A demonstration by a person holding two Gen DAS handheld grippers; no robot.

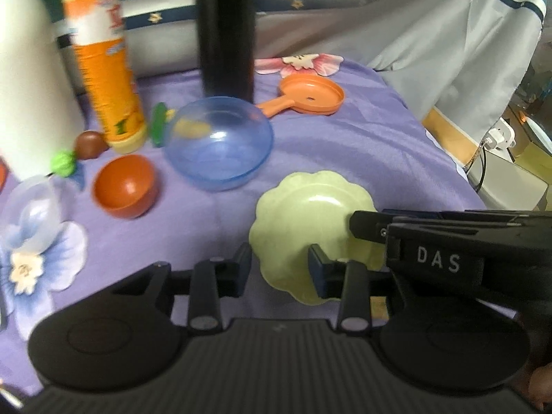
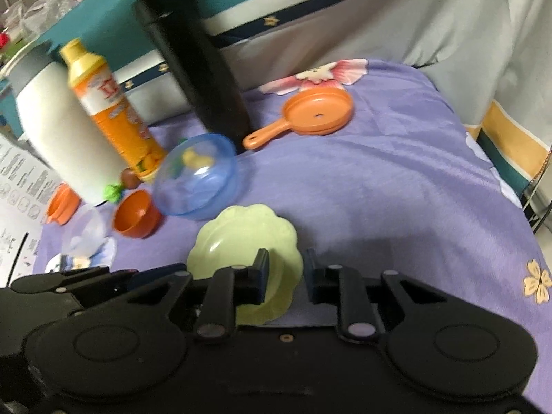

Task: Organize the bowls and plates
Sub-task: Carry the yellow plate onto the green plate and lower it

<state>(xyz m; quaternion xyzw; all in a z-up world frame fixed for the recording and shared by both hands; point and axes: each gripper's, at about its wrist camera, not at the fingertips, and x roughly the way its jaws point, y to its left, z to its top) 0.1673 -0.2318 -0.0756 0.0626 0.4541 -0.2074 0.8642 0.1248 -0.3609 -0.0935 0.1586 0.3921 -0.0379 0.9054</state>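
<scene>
A pale green scalloped plate (image 1: 303, 214) (image 2: 241, 238) sits just above the purple flowered cloth, held from both sides. My left gripper (image 1: 279, 269) is shut on its left rim, one finger outside the edge and one inside the dish. My right gripper (image 2: 286, 272) is shut on the opposite rim in the same way; its black body comes in from the right in the left wrist view. Behind the plate stand a clear blue bowl (image 1: 220, 145) (image 2: 196, 179), a small orange bowl (image 1: 124, 186) (image 2: 136, 214) and a clear bowl (image 1: 34, 207) (image 2: 84, 231).
An orange toy pan (image 1: 310, 95) (image 2: 317, 108) lies at the back. A tall black flask (image 1: 226, 27), an orange bottle (image 1: 103, 62) and a white cylinder (image 1: 31, 86) stand behind the bowls. The cloth (image 2: 396, 189) drops off at the right edge.
</scene>
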